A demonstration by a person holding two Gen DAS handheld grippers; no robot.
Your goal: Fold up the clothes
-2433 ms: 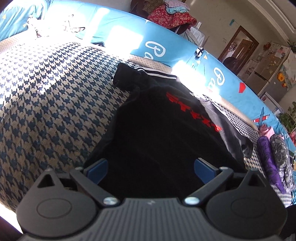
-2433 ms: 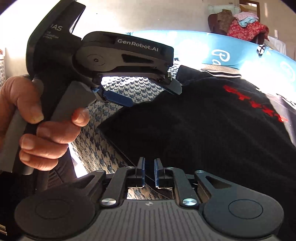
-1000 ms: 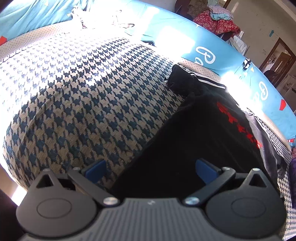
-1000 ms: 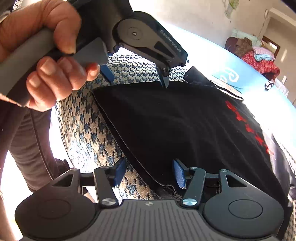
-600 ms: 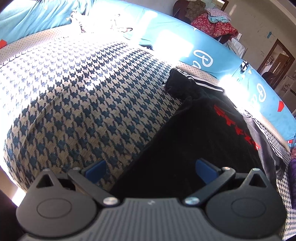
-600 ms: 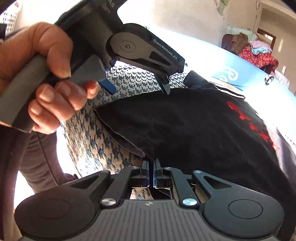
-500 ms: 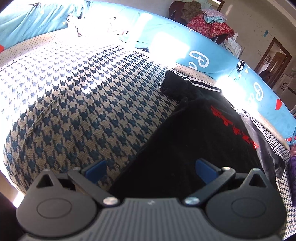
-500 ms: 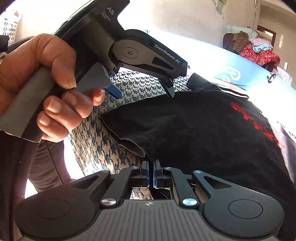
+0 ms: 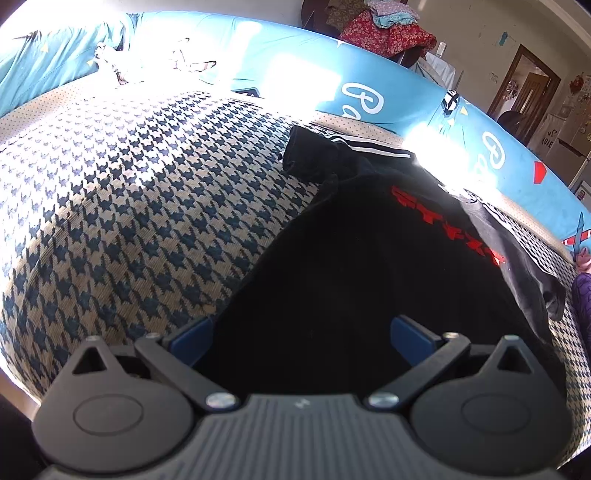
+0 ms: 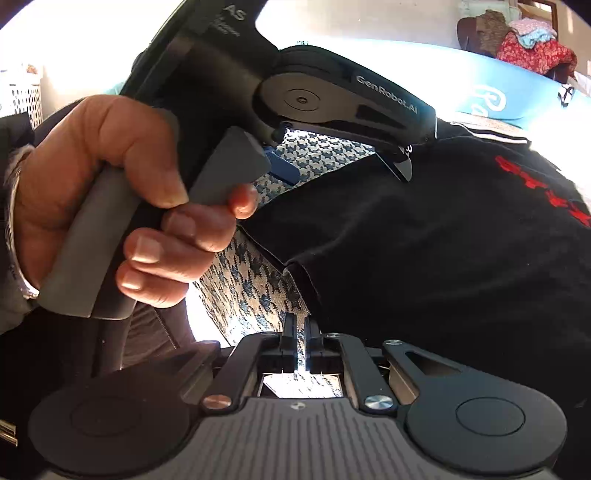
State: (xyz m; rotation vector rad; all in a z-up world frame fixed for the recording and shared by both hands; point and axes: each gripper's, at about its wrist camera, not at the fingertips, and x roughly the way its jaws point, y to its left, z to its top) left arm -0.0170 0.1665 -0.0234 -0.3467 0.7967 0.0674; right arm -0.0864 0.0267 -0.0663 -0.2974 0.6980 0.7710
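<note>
A black garment (image 9: 351, 277) with red print (image 9: 443, 225) and a white-striped trim lies spread on a houndstooth sofa seat (image 9: 129, 221). My left gripper (image 9: 301, 336) is open, its blue pads (image 9: 188, 338) wide apart over the garment's near left edge with nothing pinched. The right wrist view shows the same left gripper (image 10: 340, 166) held by a hand (image 10: 129, 203) above the garment (image 10: 443, 258). My right gripper (image 10: 300, 328) is shut on the garment's near hem, which rises slightly off the seat towards the jaws.
A blue sofa back with white lettering (image 9: 362, 99) runs behind the seat. A pile of clothes (image 9: 384, 29) sits on a chair beyond it. Purple fabric (image 9: 583, 306) lies at the seat's right end. The seat's front edge drops off at bottom left.
My right gripper's jaws went from open around the hem to shut on it, and the hem lifted a little. The left gripper stayed open and rolled slightly.
</note>
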